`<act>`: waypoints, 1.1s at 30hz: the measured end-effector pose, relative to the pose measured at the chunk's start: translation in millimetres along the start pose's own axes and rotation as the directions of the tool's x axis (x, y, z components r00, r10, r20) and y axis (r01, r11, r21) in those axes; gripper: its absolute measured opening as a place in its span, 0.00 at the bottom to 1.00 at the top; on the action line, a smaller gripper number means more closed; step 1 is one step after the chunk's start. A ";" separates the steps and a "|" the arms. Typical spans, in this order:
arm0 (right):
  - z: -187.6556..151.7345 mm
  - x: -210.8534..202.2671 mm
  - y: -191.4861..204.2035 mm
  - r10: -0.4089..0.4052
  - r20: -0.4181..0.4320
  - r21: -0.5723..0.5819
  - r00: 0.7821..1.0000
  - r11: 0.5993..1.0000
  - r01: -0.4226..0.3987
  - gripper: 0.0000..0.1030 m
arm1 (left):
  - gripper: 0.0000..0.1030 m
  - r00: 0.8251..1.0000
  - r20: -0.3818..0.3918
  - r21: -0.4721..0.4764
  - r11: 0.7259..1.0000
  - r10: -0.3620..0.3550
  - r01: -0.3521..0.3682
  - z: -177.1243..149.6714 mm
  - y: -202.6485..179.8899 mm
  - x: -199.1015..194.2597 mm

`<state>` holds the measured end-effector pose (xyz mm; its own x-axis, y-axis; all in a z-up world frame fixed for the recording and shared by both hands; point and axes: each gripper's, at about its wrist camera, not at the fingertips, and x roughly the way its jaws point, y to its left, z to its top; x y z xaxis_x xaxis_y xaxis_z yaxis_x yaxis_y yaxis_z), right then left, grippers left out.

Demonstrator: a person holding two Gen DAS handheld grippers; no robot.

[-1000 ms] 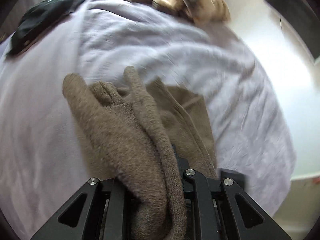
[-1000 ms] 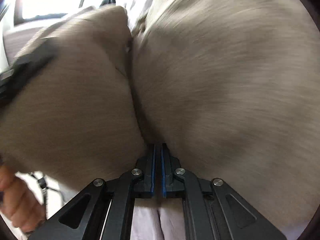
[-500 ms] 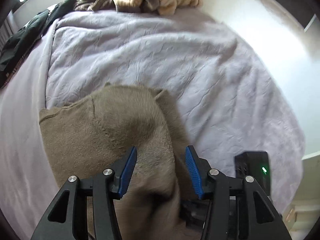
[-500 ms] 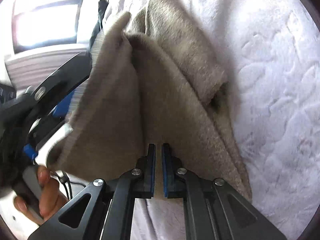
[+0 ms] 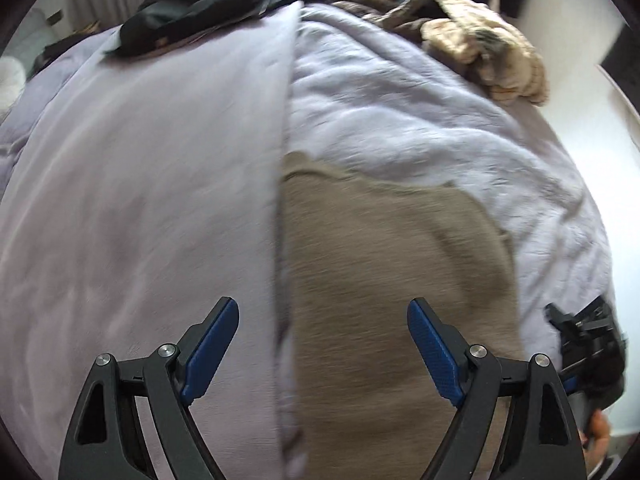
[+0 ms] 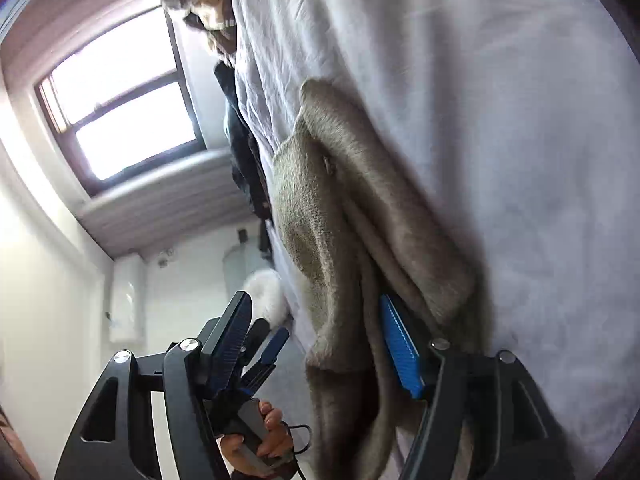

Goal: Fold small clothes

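Observation:
A small brown knitted garment [image 5: 392,280] lies folded on the lilac bed cover [image 5: 420,120]. My left gripper [image 5: 323,320] is open and empty above the garment's near edge. My right gripper [image 6: 316,328] is open too, with its right pad [image 6: 400,348] against a fold of the garment [image 6: 320,208], which lies between the jaws. The left gripper [image 6: 256,344] and the hand holding it show in the right wrist view. The right gripper's body [image 5: 588,344] shows at the far right of the left wrist view.
A smooth lilac sheet [image 5: 140,180] covers the left of the bed. A dark garment [image 5: 192,4] and a beige fluffy pile [image 5: 492,52] lie at the far end. A window [image 6: 120,96] and white walls are beyond the bed's edge.
Both grippers have opened and let go of the brown garment, which now lies flat and folded on the bed. The left gripper has drawn back from it.

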<state>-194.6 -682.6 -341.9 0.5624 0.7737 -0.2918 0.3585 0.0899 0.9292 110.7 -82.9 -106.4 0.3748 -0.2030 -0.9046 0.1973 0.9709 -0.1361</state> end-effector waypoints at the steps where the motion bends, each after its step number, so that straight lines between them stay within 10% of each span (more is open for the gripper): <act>1: 0.1 21.4 13.1 -0.026 -0.018 -0.021 1.000 0.999 0.025 0.68 | 0.84 1.000 -0.008 -0.005 1.000 0.009 -0.009 -1.2 4.0 4.4; 7: 32.7 77.3 52.8 -0.300 -0.129 -0.242 0.945 0.934 0.263 0.61 | 0.84 0.998 -0.042 -0.027 0.999 0.038 -0.039 -11.9 19.3 22.5; 9: 35.1 94.1 63.9 -0.398 -0.123 -0.339 0.909 0.878 0.339 0.15 | 0.84 0.998 -0.052 -0.030 0.998 0.047 -0.048 -12.8 20.6 26.8; 16: 9.7 49.3 127.2 -0.303 0.038 -0.547 0.952 0.791 0.273 0.14 | 0.85 1.000 0.004 0.027 1.000 0.013 -0.013 -5.3 6.7 10.8; 25: 33.8 9.9 37.5 -0.450 0.106 -0.346 0.887 0.820 0.457 0.15 | 0.85 0.999 -0.032 0.101 0.995 0.011 -0.008 -16.0 -17.9 49.6; 33: 9.8 -14.8 72.0 -0.573 0.190 -0.351 0.797 0.719 0.600 0.25 | 0.85 0.997 -0.030 0.137 0.989 0.068 -0.063 -18.3 -6.4 24.3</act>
<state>-169.7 -693.8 -272.9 0.3842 0.4465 -0.8081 0.3336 0.7490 0.5725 102.0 -91.7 -134.9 0.3598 -0.1329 -0.9235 0.2956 0.9550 -0.0222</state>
